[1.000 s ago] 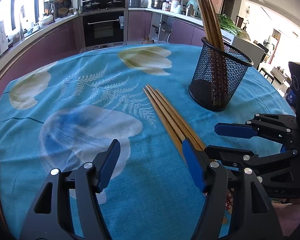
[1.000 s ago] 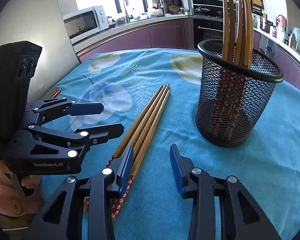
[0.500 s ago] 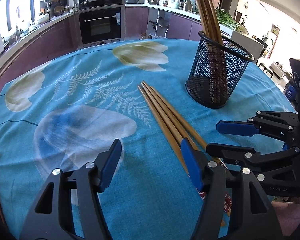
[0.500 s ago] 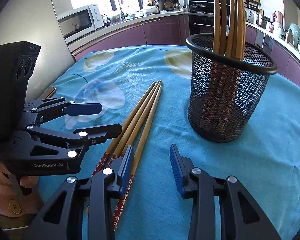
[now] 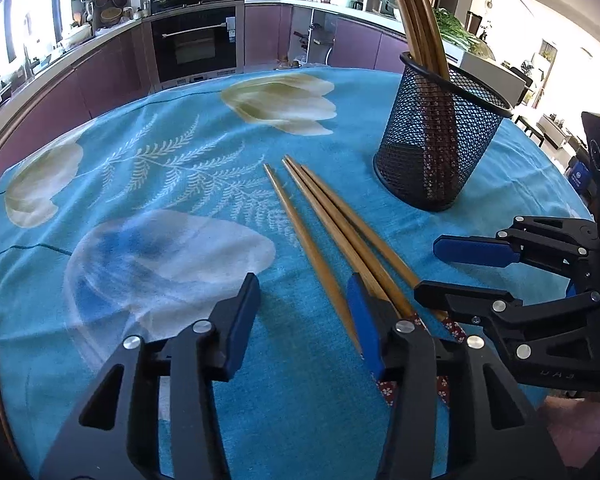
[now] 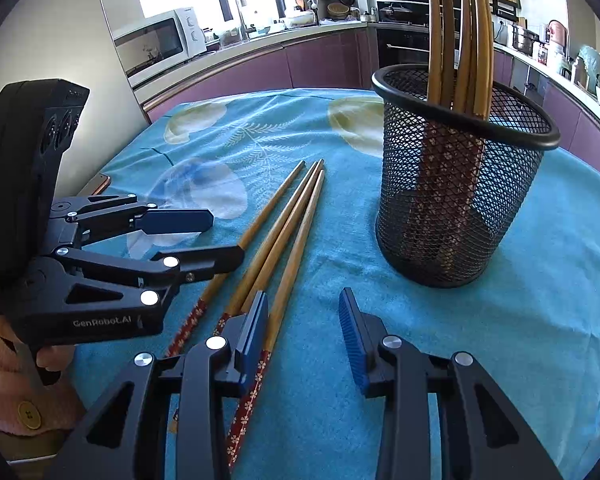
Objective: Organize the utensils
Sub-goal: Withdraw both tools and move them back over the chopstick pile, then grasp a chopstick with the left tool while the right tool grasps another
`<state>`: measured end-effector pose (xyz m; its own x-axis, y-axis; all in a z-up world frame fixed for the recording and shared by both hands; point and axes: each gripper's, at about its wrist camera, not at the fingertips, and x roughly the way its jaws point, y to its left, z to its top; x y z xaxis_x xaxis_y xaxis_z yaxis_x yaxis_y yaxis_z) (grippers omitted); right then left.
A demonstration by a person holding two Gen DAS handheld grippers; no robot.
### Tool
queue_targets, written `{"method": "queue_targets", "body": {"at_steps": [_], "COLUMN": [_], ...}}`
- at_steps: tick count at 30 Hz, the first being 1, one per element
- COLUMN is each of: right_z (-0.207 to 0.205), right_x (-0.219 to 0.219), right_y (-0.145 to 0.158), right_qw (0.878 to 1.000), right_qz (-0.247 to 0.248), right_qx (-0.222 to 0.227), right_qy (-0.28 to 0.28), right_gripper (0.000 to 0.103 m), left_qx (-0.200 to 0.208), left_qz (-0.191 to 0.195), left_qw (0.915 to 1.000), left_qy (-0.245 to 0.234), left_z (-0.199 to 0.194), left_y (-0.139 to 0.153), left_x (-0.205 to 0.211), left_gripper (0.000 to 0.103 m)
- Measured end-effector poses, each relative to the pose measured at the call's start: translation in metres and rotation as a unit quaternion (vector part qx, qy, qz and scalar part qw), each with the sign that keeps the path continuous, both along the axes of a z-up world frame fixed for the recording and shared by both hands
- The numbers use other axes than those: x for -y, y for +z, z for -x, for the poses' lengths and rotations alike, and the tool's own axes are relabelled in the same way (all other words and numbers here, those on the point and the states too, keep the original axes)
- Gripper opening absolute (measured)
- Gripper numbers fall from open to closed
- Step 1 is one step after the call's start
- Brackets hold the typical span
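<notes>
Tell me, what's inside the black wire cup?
Wooden chopsticks stand inside the mesh cup, tips up. Their red flowered ends show through the mesh. The cup's very bottom is too dark to see.

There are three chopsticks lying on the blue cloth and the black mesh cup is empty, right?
Not quite. The three chopsticks do lie on the blue cloth, but the black mesh cup is not empty: several chopsticks already stand in it, poking out above its rim. The right wrist view shows this best.
</notes>
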<state>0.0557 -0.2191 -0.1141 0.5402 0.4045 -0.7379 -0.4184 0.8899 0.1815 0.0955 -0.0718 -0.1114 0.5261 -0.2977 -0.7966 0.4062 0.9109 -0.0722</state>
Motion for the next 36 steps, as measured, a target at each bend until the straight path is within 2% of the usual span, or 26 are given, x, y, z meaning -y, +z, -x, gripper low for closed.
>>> {"method": "queue_targets", "body": {"at_steps": [3, 13, 18, 21, 24, 29, 36], "right_z": [0.000, -0.009, -0.019, -0.022, -0.023, -0.021, -0.010], "right_x": [-0.001, -0.013, -0.019, -0.019, -0.014, -0.004, 0.002], "right_y": [0.000, -0.001, -0.001, -0.001, -0.002, -0.001, 0.009], "right_qw": [1.000, 1.000, 0.999, 1.000, 1.000, 1.000, 0.999], "right_qz": [0.004, 0.026, 0.032, 0.027, 0.018, -0.009, -0.030], "right_qx": [0.001, 0.013, 0.016, 0.012, 0.008, 0.000, 0.014], "right_qy": [0.000, -0.001, -0.004, -0.006, -0.012, -0.022, -0.006], "right_gripper": [0.034, 0.032, 0.027, 0.021, 0.012, 0.006, 0.006], "left_qx": [-0.005, -0.005, -0.006, -0.005, -0.007, -0.008, -0.005], "left_qz": [0.002, -0.005, -0.009, -0.011, 0.000, 0.018, 0.035], "left_qw": [1.0000, 1.0000, 0.9999, 0.9998, 0.9998, 0.9993, 0.9991], "left_qy": [-0.002, 0.005, 0.009, 0.013, 0.018, 0.031, 0.023], "left_z": [0.001, -0.009, -0.018, -0.021, -0.022, -0.015, -0.003], "left_y": [0.001, 0.000, 0.000, 0.000, 0.000, 0.000, 0.007], "left_x": [-0.003, -0.001, 0.002, 0.003, 0.001, -0.003, -0.008], "left_gripper": [0.036, 0.036, 0.031, 0.024, 0.012, 0.008, 0.008]}}
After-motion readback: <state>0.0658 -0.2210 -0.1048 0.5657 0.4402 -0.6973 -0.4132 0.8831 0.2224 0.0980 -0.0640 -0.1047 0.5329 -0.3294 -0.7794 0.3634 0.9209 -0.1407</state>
